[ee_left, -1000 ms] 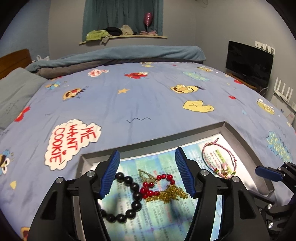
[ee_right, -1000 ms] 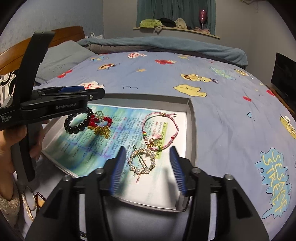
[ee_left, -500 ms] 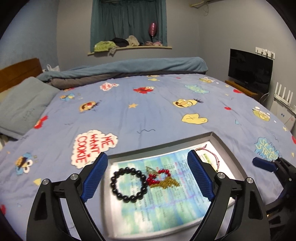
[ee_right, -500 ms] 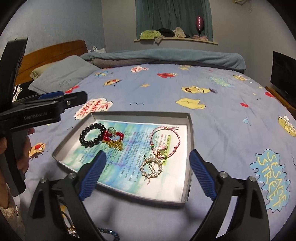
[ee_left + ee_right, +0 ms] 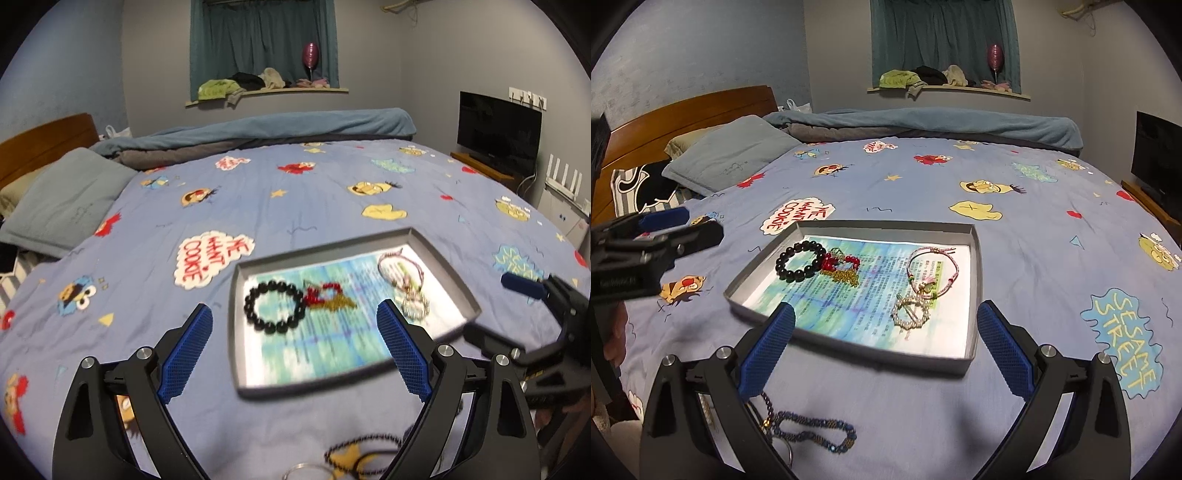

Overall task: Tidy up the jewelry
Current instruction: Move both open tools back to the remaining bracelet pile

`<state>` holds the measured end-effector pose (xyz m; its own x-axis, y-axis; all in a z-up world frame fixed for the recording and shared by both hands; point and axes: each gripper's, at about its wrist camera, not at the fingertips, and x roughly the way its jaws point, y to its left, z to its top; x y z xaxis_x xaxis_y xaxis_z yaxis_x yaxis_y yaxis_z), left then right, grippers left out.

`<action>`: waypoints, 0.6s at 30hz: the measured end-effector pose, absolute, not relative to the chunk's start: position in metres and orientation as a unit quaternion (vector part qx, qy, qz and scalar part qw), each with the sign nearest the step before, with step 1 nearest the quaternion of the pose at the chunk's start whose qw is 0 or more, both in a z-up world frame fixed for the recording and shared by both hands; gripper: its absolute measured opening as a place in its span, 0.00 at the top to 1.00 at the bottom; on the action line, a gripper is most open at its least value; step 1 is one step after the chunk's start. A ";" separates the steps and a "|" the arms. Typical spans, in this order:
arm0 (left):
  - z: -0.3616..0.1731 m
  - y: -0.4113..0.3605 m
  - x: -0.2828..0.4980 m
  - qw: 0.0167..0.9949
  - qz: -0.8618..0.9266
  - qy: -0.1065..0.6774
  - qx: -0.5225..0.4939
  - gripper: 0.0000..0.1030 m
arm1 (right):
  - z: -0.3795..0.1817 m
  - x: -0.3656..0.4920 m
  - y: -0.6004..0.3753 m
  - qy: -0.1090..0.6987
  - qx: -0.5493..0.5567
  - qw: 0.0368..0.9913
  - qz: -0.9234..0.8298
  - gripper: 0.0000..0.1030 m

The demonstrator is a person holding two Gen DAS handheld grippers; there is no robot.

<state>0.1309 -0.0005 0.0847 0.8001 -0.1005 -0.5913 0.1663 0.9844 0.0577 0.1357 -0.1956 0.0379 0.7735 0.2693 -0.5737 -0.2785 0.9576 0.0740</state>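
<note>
A grey tray [image 5: 975, 258] with a printed paper liner lies on the bed; it also shows in the left wrist view [image 5: 439, 258]. In it lie a black bead bracelet [image 5: 800, 261], a red bead and gold chain piece [image 5: 842, 269], a pink cord bracelet [image 5: 932, 271] and a pearl ring brooch [image 5: 911, 313]. A dark blue bead chain [image 5: 816, 432] lies on the sheet near me, outside the tray. My left gripper [image 5: 295, 354] is open and empty, above the sheet in front of the tray. My right gripper [image 5: 886, 350] is open and empty, before the tray's near edge.
The bed has a blue cartoon-print sheet [image 5: 1034, 229]. A grey pillow [image 5: 731, 155] and wooden headboard [image 5: 687, 110] are at the left. A folded blue duvet [image 5: 923, 123] lies at the far edge. A TV [image 5: 498, 129] stands at the right.
Both grippers have pulled back and up from the tray and opened wide. The black bracelet and pearl brooch stay in the tray. More loose jewelry near me has come into view.
</note>
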 end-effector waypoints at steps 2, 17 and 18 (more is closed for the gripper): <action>0.081 0.000 0.121 0.947 -0.069 0.310 0.055 0.12 | 0.036 0.130 -0.196 0.304 -0.010 0.941 0.147 0.06; 0.035 0.011 0.058 0.939 -0.080 0.332 0.039 0.12 | 0.021 0.086 -0.201 0.311 -0.029 0.934 0.175 0.06; 0.032 0.011 0.054 0.939 -0.081 0.333 0.041 0.12 | 0.018 0.084 -0.202 0.314 -0.028 0.932 0.179 0.06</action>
<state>0.0538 0.0114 0.0317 0.7651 -0.1248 -0.6317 0.1800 0.9834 0.0238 0.0839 -0.2016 0.0183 0.7389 0.3160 -0.5951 -0.3506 0.9345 0.0609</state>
